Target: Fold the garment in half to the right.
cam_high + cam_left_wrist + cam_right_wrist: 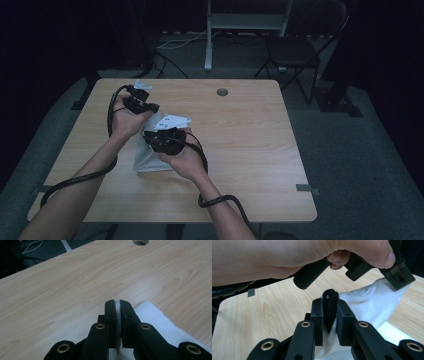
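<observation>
White cloth, lying at the tabletop's nine o'clock side, is pinched thinly by both closed grippers, left and right, so pulling apart may slip an edge free.

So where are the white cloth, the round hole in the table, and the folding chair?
white cloth (372,305): right gripper view, its lifted fold.
round hole (222,92): high view, its centre, far side of tabletop.
folding chair (292,52): high view, its seat.
</observation>
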Available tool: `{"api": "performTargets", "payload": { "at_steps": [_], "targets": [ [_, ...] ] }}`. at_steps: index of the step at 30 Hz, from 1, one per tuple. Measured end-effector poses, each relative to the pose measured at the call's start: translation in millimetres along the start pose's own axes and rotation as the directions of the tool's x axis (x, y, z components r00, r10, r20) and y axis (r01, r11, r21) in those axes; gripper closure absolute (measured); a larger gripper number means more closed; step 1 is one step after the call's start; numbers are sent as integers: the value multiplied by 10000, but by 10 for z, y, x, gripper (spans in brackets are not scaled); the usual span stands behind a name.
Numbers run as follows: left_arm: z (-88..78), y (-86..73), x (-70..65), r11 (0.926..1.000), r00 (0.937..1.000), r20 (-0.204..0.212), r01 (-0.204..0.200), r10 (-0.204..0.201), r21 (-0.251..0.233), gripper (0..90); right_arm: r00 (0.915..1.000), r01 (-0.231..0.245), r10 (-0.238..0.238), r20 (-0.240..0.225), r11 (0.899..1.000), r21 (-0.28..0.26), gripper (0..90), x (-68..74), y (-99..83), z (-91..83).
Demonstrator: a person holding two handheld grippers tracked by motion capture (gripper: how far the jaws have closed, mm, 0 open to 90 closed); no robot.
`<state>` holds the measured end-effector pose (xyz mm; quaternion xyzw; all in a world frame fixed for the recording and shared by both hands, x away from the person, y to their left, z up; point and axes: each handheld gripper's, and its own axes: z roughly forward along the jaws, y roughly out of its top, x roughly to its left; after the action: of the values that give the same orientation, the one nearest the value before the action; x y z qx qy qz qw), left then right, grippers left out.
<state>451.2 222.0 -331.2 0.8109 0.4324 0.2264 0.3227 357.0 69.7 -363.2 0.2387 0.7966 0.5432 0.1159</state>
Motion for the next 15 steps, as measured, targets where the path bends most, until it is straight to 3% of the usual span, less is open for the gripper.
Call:
{"api": "performTargets", "payload": {
  "at_steps": [15],
  "targets": [
    [27,-1,-42,10000,10000,55,-79,79,-21,856,10000,-30,30,59,10000,28,787,-16,-39,-15]
  ]
}}
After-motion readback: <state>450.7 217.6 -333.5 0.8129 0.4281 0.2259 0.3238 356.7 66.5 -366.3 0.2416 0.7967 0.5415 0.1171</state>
